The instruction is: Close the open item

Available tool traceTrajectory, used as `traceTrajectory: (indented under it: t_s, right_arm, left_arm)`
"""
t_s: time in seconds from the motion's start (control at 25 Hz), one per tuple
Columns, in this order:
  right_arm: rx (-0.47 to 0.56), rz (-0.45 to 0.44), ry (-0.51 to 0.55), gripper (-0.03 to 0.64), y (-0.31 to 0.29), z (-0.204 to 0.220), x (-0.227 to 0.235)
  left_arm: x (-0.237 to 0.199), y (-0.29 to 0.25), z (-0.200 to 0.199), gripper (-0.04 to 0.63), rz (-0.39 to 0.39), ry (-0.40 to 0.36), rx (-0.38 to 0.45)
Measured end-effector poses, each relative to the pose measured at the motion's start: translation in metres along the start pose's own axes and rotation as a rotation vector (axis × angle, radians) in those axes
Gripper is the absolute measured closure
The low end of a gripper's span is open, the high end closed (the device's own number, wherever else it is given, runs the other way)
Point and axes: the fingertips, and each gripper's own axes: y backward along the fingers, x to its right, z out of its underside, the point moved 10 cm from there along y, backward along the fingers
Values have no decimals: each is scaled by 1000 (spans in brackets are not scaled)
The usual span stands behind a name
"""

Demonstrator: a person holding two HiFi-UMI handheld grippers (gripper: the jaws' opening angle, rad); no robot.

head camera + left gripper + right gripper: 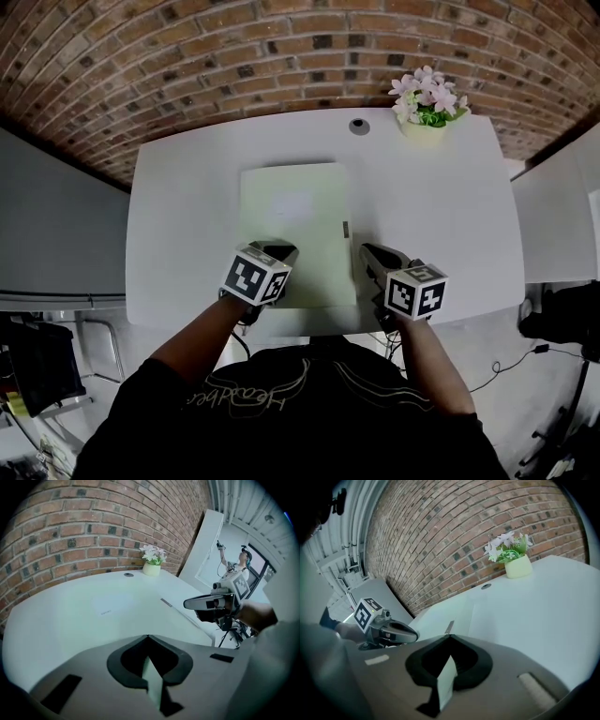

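A pale green flat folder [295, 225] lies shut on the white table [441, 216], with a small grey clasp [345, 229] on its right edge. My left gripper [279, 251] rests over the folder's near left corner, its jaws closed together on nothing. My right gripper [371, 253] sits just right of the folder's near right corner, also shut and holding nothing. In the left gripper view the folder [108, 606] and its clasp [166, 602] lie ahead, with the right gripper [208, 603] off to the side. The right gripper view shows the folder [445, 613] and the left gripper [396, 633].
A pot of pink flowers [427, 105] stands at the table's far right corner, beside a round cable grommet [359, 126]. A brick wall [281, 56] runs behind the table. A person [234, 569] stands far off in the left gripper view.
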Motion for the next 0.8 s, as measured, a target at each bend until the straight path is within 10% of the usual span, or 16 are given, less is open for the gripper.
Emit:
traceTrajectory:
  t_s: [0.8]
  right_arm:
    - [242,-122,197,614,87,-5,-71]
  left_arm:
    - [57,63,17,592,66,-63,238]
